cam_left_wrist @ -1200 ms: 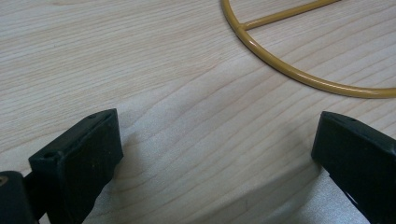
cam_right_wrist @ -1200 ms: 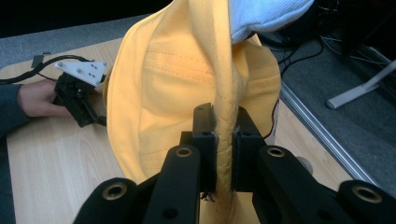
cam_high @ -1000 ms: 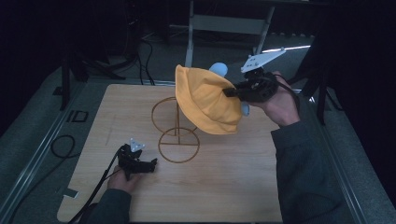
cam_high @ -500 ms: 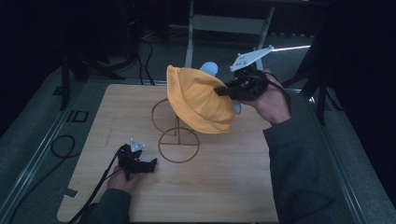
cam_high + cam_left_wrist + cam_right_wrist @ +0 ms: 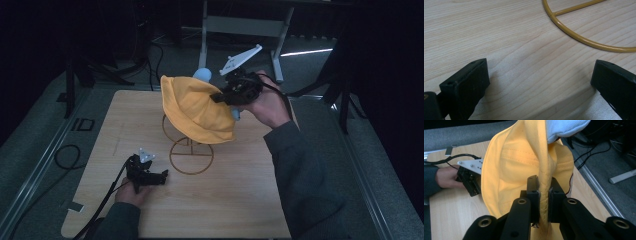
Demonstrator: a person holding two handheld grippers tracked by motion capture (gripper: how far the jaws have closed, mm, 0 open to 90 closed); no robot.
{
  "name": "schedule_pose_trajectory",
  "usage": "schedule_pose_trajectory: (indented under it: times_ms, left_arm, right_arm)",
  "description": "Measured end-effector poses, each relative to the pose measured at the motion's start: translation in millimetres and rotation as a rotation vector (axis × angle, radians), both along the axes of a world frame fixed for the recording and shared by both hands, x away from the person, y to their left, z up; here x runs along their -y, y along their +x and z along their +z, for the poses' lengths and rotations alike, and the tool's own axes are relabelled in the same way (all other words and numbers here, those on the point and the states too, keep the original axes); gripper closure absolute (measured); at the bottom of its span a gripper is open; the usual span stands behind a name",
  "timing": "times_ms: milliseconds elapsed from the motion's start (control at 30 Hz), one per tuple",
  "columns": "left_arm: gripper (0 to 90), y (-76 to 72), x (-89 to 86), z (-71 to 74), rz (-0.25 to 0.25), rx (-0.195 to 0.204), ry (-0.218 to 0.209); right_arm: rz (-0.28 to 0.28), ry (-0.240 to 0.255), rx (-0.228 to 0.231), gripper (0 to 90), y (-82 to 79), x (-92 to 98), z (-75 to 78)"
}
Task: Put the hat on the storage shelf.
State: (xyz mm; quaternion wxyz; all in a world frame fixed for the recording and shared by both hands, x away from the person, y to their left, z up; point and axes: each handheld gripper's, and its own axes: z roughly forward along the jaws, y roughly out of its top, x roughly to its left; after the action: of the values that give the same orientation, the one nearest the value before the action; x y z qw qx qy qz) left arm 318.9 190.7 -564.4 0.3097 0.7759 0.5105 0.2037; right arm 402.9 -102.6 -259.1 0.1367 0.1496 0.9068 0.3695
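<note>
A yellow cloth hat [image 5: 200, 110] hangs in the air over a yellow wire stand [image 5: 191, 156] at the table's middle. My right gripper [image 5: 220, 97] is shut on the hat's brim, and its own view shows the stitched brim [image 5: 543, 195] pinched between the two black jaws, with the hat's hollow inside [image 5: 509, 175] facing me. A pale blue cloth piece [image 5: 202, 75] peeks out behind the hat's top [image 5: 564, 127]. My left gripper [image 5: 162, 176] rests open on the wooden table [image 5: 250, 200], its jaws wide apart with nothing between them, just short of the stand's base ring [image 5: 584, 40].
The stand's upright loop is partly hidden under the hat. A black cable [image 5: 70, 157] trails off the table's left edge. A grey metal frame [image 5: 240, 25] stands on the floor behind the table.
My right hand has carried the hat leftward, over the wire stand. The left gripper has stayed where it was on the table.
</note>
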Motion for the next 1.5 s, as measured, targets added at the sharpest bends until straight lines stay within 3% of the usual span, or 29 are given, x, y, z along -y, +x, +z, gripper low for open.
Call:
schedule_pose_trajectory:
  times_ms: [200,400,600,667,800,1167,1500]
  left_arm:
    - [1.9,0.1,0.6,-0.5,0.009,0.007,-0.007]
    - [1.9,0.1,0.7,-0.6,0.009,0.007,-0.008]
    - [1.9,0.1,0.4,-0.4,0.005,0.005,-0.005]
    - [1.9,0.0,0.5,-0.4,0.005,0.005,-0.005]
    - [1.9,0.0,0.5,-0.5,0.006,0.005,-0.006]
    - [1.9,0.0,0.5,-0.5,0.006,0.006,-0.005]
    - [1.9,0.0,0.5,-0.4,0.008,0.006,-0.008]
  right_arm:
    - [0.028,-0.044,-0.011,81.8,3.6,-23.3,-8.0]
    - [0.033,-0.046,-0.029,80.2,6.6,-38.0,-10.2]
    - [0.053,-0.032,-0.033,74.1,4.6,-46.4,-12.6]
    - [0.055,-0.001,-0.026,69.9,3.0,-46.5,-10.7]
    - [0.045,0.014,-0.010,67.3,1.8,-44.7,-8.6]
    - [0.005,0.050,0.008,77.1,6.9,-53.2,-12.7]
    - [0.001,-0.028,0.008,80.3,10.2,-76.1,-33.2]
